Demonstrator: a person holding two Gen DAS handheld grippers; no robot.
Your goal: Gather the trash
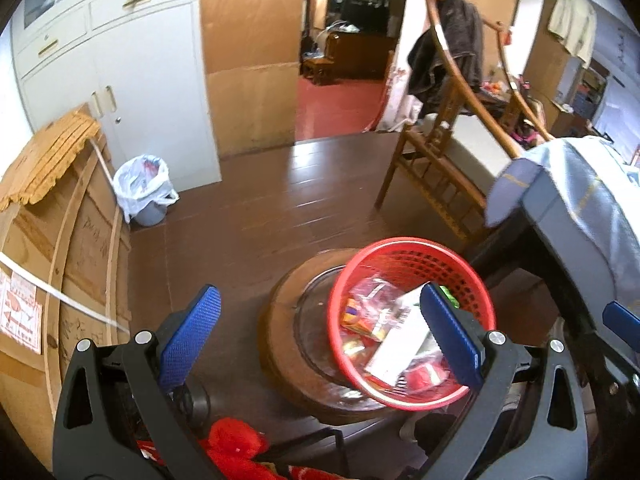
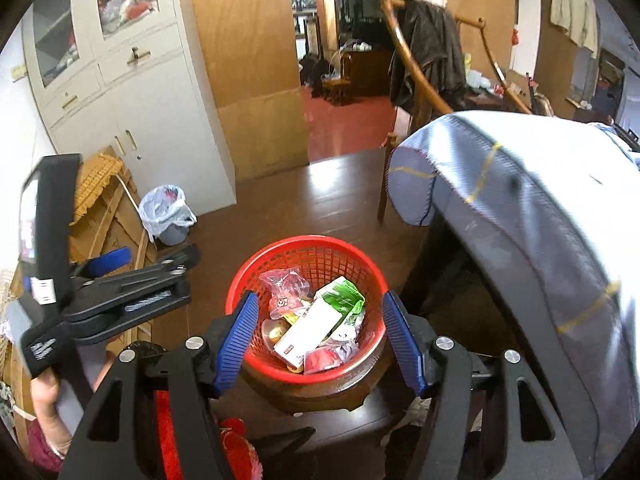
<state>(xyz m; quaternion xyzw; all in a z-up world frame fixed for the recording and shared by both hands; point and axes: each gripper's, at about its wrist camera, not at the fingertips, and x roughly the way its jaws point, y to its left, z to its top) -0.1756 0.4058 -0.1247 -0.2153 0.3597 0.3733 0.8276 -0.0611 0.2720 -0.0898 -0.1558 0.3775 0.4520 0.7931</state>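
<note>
One round red plastic basket (image 2: 306, 312) with lattice-perforated walls stands on a dark, round wooden stool (image 2: 320, 394). It holds mixed trash: one long white carton (image 2: 310, 330) lying slantwise, one green-and-white pack (image 2: 344, 294), clear crinkled wrappers (image 2: 282, 286) and one small red cup (image 2: 322, 360). The right gripper (image 2: 316, 340), black-framed with two ribbed blue pads (image 2: 238, 340), hovers above the basket, fingers apart with nothing between them. The left gripper (image 1: 320, 340), seen in its own view with textured blue pads (image 1: 190, 332), also stands spread and empty. A second container, one grey bin (image 2: 170, 216) lined with a white plastic bag, sits on the brown plank floor beside the pale cabinet (image 2: 132, 92). A blue-grey cloth (image 2: 520, 208) drapes the furniture at right.
</note>
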